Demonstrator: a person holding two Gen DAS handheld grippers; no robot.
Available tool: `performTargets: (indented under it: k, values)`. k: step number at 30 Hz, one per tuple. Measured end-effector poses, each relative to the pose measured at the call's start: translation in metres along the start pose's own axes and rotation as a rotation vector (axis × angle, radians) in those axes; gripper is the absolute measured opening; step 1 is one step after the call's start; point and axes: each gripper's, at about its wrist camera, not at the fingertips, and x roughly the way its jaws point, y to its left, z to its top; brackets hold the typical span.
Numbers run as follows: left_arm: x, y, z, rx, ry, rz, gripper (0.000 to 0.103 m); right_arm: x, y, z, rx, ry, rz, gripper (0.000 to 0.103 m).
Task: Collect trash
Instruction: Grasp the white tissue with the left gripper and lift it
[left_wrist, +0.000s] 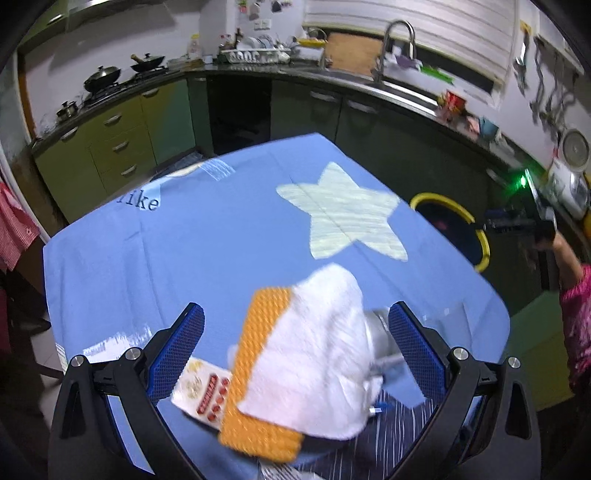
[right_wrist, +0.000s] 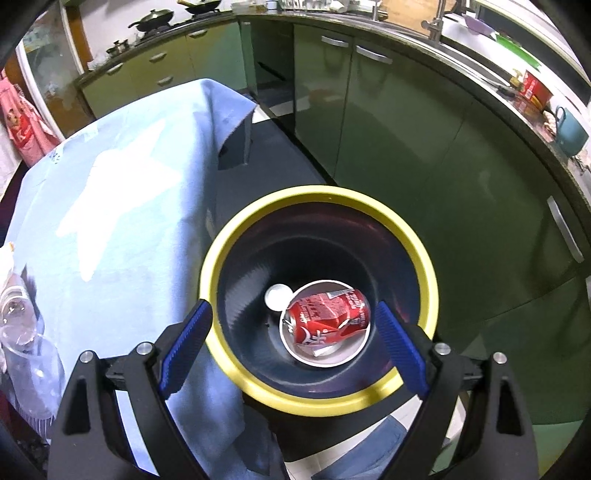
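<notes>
Right gripper (right_wrist: 293, 332), jaws spread empty, alone shows can (right_wrist: 328, 319) inside bin (right_wrist: 321, 402); left gripper (left_wrist: 295, 343), released, straddles blurred cloth (left_wrist: 317, 354).

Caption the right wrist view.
Open right gripper above yellow-rimmed bin holding crushed red can and paper cup.

Indoor light, fairly dim, cabinets (left_wrist: 122, 144) go murky green-black in both views. Strong fisheye bend, dark vignette at corners. Left wrist view: motion blur on the white cloth (left_wrist: 325, 354) and wall utensils at right; green LED flare at right edge. Right wrist view sharper; soft glare on cabinet doors, bin (right_wrist: 321, 400) interior dark, blue bench cover (right_wrist: 122, 221) washed pale.
</notes>
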Motion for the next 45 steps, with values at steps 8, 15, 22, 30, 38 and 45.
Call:
performTargets:
  k: [8, 15, 22, 30, 38, 45]
  values:
    - [0.020, -0.018, -0.008, 0.075, 0.111, -0.036, 0.073, -0.003, 0.001, -0.007, -0.006, -0.021, 0.039, 0.085]
    - [0.033, -0.022, -0.002, 0.094, 0.148, -0.048, 0.060, 0.001, -0.005, -0.013, 0.008, -0.012, 0.053, 0.085]
    - [0.034, -0.020, 0.000, 0.088, 0.150, -0.033, 0.022, 0.005, -0.005, -0.012, 0.007, -0.008, 0.069, 0.085]
    - [0.013, -0.023, 0.004, 0.093, 0.093, -0.015, 0.011, 0.009, 0.006, -0.012, -0.021, -0.002, 0.086, 0.085]
    - [-0.032, -0.025, 0.023, 0.088, -0.041, -0.020, 0.004, 0.002, 0.006, -0.013, -0.022, -0.015, 0.088, 0.085]
    - [-0.067, -0.037, 0.046, 0.131, -0.107, -0.016, 0.004, -0.005, 0.005, -0.015, -0.021, -0.025, 0.087, 0.085]
